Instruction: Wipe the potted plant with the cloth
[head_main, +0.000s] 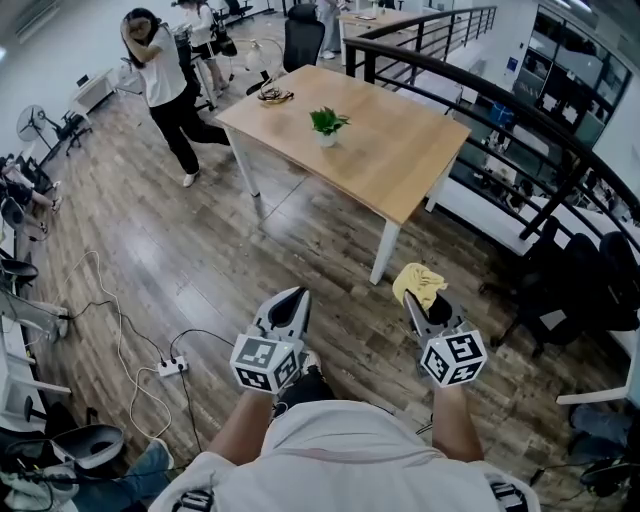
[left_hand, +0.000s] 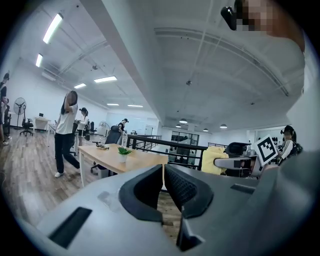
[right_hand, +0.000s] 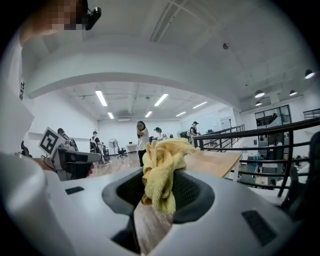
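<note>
Cloth, yellow and bunched, sits clamped between the pads of our right gripper. Our left gripper is closed, its pads together with nothing between them. Potted plant stands upright on the wooden table, well ahead of both grippers, untouched.

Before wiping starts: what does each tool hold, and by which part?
Right tool pinches the yellow cloth by a bunched part, the rest protruding; left tool shut, empty.
</note>
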